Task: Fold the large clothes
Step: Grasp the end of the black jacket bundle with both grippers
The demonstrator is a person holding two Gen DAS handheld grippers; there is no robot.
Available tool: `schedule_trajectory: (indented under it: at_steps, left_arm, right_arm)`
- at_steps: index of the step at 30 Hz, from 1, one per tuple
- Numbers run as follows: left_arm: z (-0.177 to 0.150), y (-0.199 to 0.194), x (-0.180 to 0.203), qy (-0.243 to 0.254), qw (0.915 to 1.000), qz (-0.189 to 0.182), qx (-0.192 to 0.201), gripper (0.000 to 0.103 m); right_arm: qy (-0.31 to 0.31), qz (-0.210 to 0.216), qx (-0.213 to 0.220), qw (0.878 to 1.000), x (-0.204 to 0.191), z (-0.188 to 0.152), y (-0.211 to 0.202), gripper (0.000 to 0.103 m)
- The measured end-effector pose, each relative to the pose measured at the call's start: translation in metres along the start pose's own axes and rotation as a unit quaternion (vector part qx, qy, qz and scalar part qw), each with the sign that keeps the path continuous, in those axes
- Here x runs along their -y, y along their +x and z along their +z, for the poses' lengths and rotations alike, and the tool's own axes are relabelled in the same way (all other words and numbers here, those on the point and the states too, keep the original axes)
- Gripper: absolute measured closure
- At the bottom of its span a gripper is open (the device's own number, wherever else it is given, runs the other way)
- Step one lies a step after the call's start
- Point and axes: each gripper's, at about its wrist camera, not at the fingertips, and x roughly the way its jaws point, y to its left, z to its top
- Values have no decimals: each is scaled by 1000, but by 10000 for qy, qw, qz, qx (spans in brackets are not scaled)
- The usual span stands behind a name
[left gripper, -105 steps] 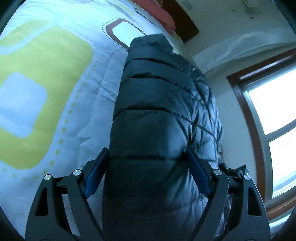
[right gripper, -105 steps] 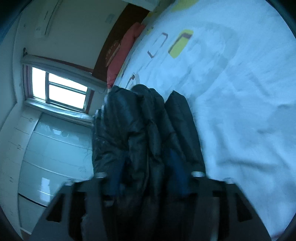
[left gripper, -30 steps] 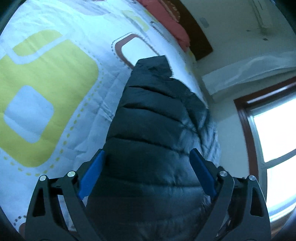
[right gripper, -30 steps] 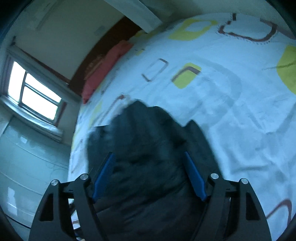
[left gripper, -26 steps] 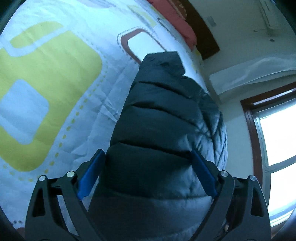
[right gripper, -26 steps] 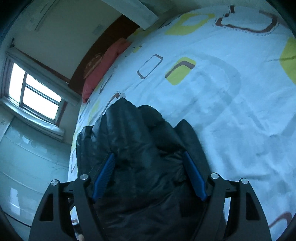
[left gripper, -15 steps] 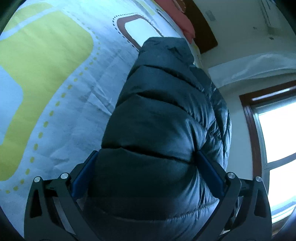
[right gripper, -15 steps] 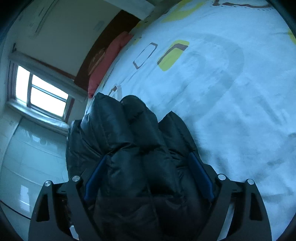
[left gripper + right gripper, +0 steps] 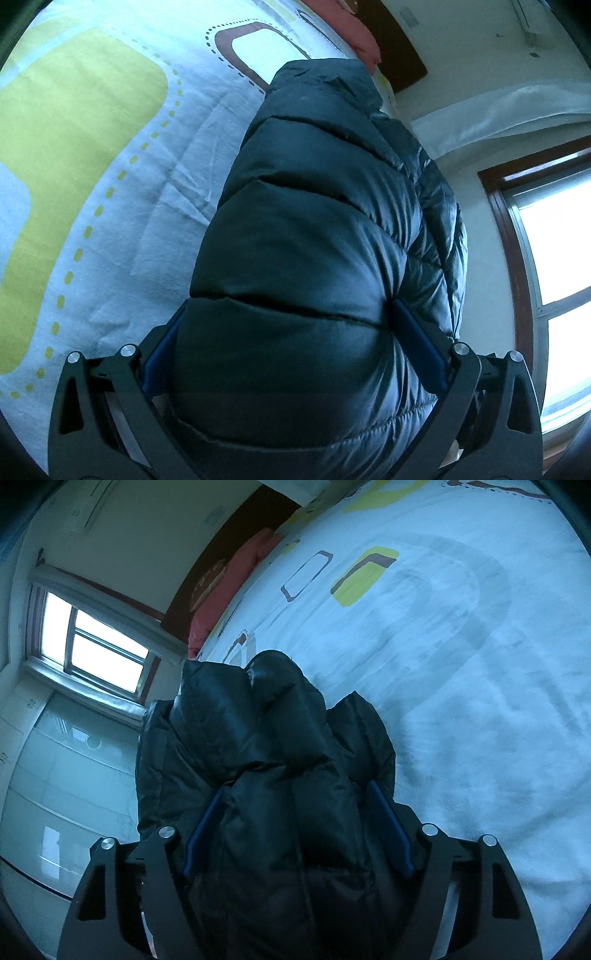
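Left wrist view showed the left gripper (image 9: 295, 354) with its jaws spread wide around a thick fold of the dark puffer jacket (image 9: 317, 229); whether the pads truly pressed it, I could not tell. The right gripper (image 9: 295, 827) was closing its jaws on another bunch. The slippery, springy padding could slide out or puff the fold open. The jacket lay on the patterned bed cover (image 9: 110, 147); further stood a red pillow (image 9: 236, 587) and a window (image 9: 99, 653).
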Motion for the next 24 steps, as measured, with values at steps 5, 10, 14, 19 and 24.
schedule_trajectory:
  at_steps: [5,10,14,19,24]
  left_arm:
    - [2,3,7,2,10000,7,-36,2]
    - [4,5,8,41,10000,-6,-53,2]
    - [3,6,9,73,10000,1,-65,2]
    - [4,5,9,133,9998,-11,-162,2]
    - [4,8,15,188,9997,52,-144,2]
  right_arm:
    - [-21,-22,50,10000,-3,-2,-2,23]
    - [15,146,48,9999,0,-2,-2,20]
    - [149,498,92,9986,13,-2,-6,19]
    - [-72,478,-50,9988,12,-2,-8,19]
    - [-174,356,-166,9991,9,-4,-5,19]
